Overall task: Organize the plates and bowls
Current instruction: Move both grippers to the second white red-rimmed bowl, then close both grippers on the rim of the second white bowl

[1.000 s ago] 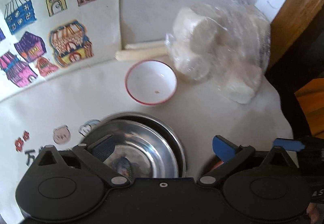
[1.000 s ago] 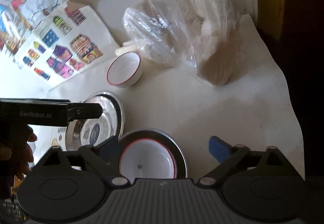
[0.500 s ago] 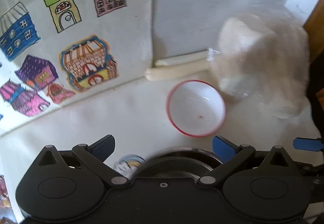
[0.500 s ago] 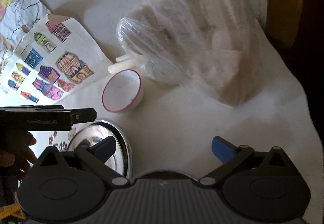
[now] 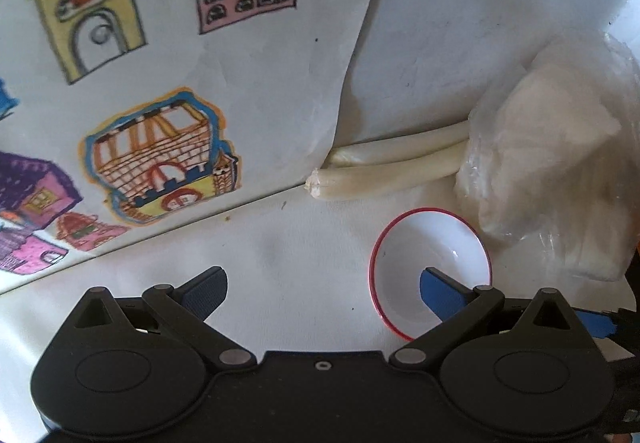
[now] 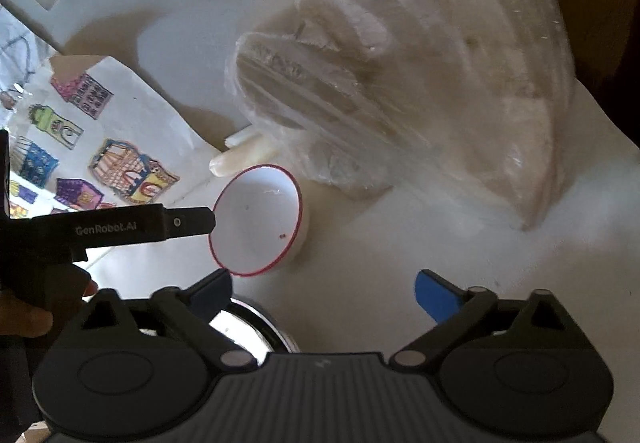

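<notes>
A small white bowl with a red rim (image 5: 416,255) stands on the white table cover beside a plastic bag. My left gripper (image 5: 324,289) is open. Its right finger (image 5: 440,295) hangs over the bowl's inside and its left finger is well outside, so the bowl's near-left rim lies between the jaws, and no pad presses on it. In the right wrist view the bowl (image 6: 256,221) has the left gripper (image 6: 200,222) at its left rim. My right gripper (image 6: 324,295) sits just short of the bowl, jaws closing with nothing between them. A steel dish (image 6: 252,327) shows under it.
A clear plastic bag of pale blocks (image 6: 400,83) lies right behind the bowl. Two pale sticks (image 5: 392,167) poke out beside it. A sheet with drawn houses (image 5: 160,83) leans at the left. A hand (image 6: 24,319) holds the left gripper. The table's edge runs at the right.
Both grippers moved forward toward the red-rimmed bowl, which looks larger and nearer. The steel dishes slid out of the left view, and the white bowl in its steel dish left the right view.
</notes>
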Tool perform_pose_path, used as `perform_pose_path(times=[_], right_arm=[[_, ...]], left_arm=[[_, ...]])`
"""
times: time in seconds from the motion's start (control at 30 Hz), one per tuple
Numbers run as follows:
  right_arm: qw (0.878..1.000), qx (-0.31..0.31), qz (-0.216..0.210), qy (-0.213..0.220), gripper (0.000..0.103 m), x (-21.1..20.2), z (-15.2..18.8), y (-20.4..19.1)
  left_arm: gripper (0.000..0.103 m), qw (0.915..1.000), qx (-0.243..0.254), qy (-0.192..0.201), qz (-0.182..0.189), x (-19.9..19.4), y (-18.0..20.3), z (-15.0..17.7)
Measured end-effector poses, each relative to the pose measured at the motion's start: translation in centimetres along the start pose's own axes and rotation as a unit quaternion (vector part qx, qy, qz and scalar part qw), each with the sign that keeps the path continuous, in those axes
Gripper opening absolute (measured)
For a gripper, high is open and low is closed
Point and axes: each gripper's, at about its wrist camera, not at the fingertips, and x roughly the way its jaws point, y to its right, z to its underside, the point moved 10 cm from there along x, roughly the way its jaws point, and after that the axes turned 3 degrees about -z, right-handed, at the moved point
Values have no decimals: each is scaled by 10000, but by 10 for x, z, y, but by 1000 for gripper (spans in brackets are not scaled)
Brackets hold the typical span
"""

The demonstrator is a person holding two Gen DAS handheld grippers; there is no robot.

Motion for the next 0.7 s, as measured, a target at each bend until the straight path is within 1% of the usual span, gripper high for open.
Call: perform_pose_path(times=[0.07, 0.13, 0.2, 0.33, 0.4, 0.5, 0.53, 0.57, 0.6, 0.63, 0.67, 0.7], right_arm=[[10000, 21, 40, 13, 85, 7, -3, -2], [9999, 83, 69, 26, 82, 13, -5, -3], [9999, 141, 81, 18, 76, 18, -6, -4], [9998, 173, 93, 22, 69, 25, -8, -6], [9998, 176, 90, -5, 64, 28, -8, -7], [9998, 177, 69, -28, 58, 32, -8, -8], [9998, 181, 41, -33, 56, 33, -9, -8], [9998, 182, 5, -43, 50, 34, -9, -9], [9998, 181, -16, -51, 44, 34, -9, -9], [9998, 179, -60, -59, 41, 36, -10, -11], [9998, 174, -104, -57, 34, 37, -10, -12], [9997, 165, -146, -63, 32, 38, -11, -14]], left_arm=[[102, 10000, 35, -43, 22, 5, 2, -1], [102, 9999, 56, -95, 50, 11, 3, -1], [101, 9999, 38, -107, 101, 14, 5, -1], [96, 9998, 72, -117, 128, 17, 11, 0], [91, 9998, 50, -120, 143, 20, 13, -1], [80, 9997, -31, -136, 212, 25, 18, -1], [72, 9995, -73, -152, 269, 26, 20, 0], [63, 9992, -137, -173, 337, 27, 21, 1], [57, 9988, -211, -192, 409, 25, 19, 2], [45, 9981, -308, -203, 498, 26, 20, 3], [36, 9973, -428, -185, 567, 26, 20, 3], [33, 9965, -540, -166, 621, 27, 19, 3]])
